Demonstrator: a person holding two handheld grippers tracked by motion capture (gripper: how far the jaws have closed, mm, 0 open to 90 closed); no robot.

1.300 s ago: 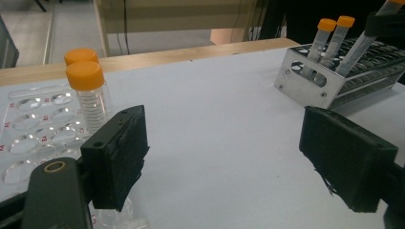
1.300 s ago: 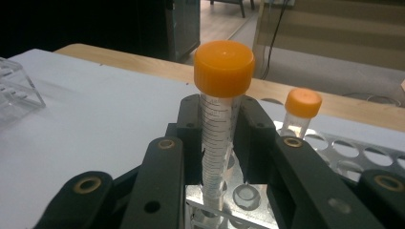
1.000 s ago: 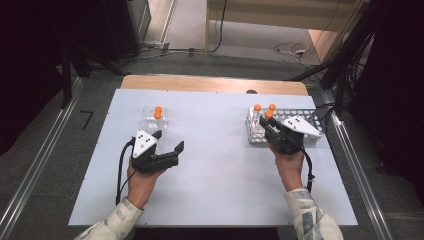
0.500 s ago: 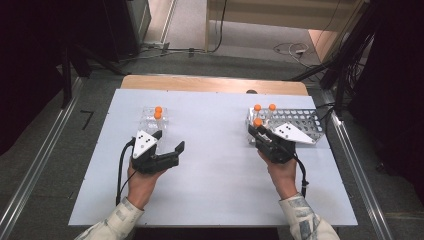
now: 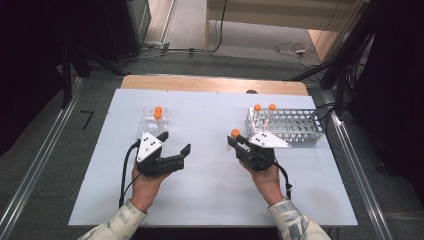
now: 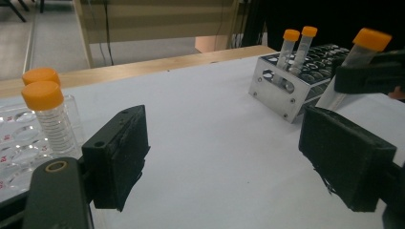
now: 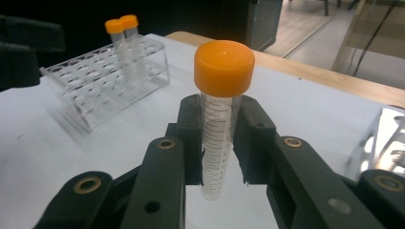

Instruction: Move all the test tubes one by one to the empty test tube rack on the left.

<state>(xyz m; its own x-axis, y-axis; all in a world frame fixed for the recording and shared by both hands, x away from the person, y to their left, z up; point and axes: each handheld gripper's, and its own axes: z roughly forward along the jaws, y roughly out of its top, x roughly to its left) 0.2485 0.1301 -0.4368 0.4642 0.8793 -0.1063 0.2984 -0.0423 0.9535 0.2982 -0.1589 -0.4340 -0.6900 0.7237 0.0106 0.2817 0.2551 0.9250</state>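
Observation:
My right gripper (image 5: 237, 142) is shut on a clear tube with an orange cap (image 5: 235, 133), held upright between its pads (image 7: 219, 119) just left of the metal rack (image 5: 295, 131). Two more capped tubes (image 5: 265, 108) stand in that rack's left end. My left gripper (image 5: 176, 143) hovers open and holds nothing, its two pads wide apart (image 6: 119, 152). It sits just in front of the clear plastic rack (image 5: 150, 124), which holds two orange-capped tubes (image 5: 158, 113). In the left gripper view the held tube (image 6: 364, 47) appears at the upper right.
The white tabletop (image 5: 210, 190) stretches between both hands. A wooden edge (image 5: 210, 84) runs along the table's far side. Metal rails (image 5: 357, 165) flank the table, and cables lie on the floor behind it.
My right gripper has carried the tube left and toward the person, away from the metal rack. The left gripper has stayed in place, still open.

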